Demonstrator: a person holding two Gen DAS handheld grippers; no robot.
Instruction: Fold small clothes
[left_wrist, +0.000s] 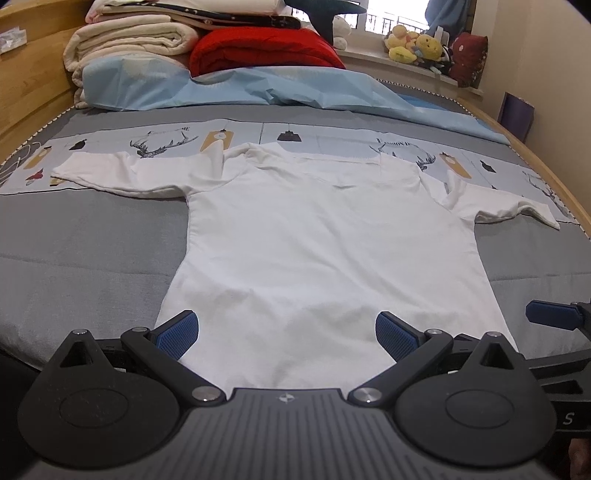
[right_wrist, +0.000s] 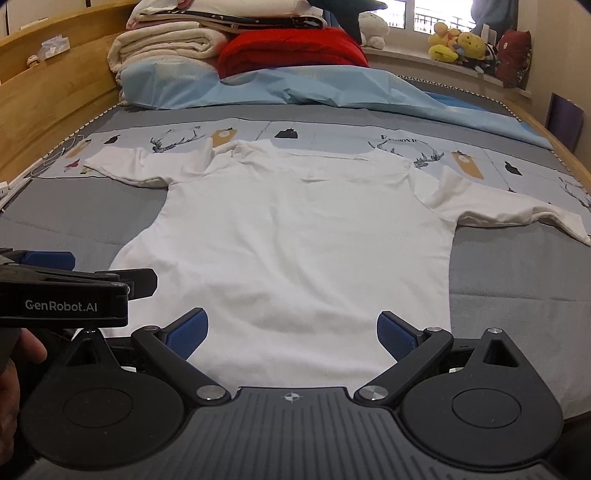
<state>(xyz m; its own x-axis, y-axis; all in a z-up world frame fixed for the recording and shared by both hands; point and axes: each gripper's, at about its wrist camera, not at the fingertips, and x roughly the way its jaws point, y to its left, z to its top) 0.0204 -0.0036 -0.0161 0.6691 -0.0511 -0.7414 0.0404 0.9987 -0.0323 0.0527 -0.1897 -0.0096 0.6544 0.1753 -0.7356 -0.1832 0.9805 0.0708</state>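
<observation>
Spread flat on the bed (left_wrist: 92, 236), white shirt (left_wrist: 325, 229), both sleeves out sideways, collar at the far end. Left tool (left_wrist: 287, 334) spread wide, gripping nothing, poised over the shirt's near hem. Right tool (right_wrist: 291, 334) likewise released, over the hem toward the shirt's right edge. Bare grey cover on either side of the shirt below the sleeves. Beyond the collar, blue sheet (left_wrist: 240, 85), red blanket (left_wrist: 262, 50) and folded cream bedding (left_wrist: 129, 44) stacked well apart from it.
</observation>
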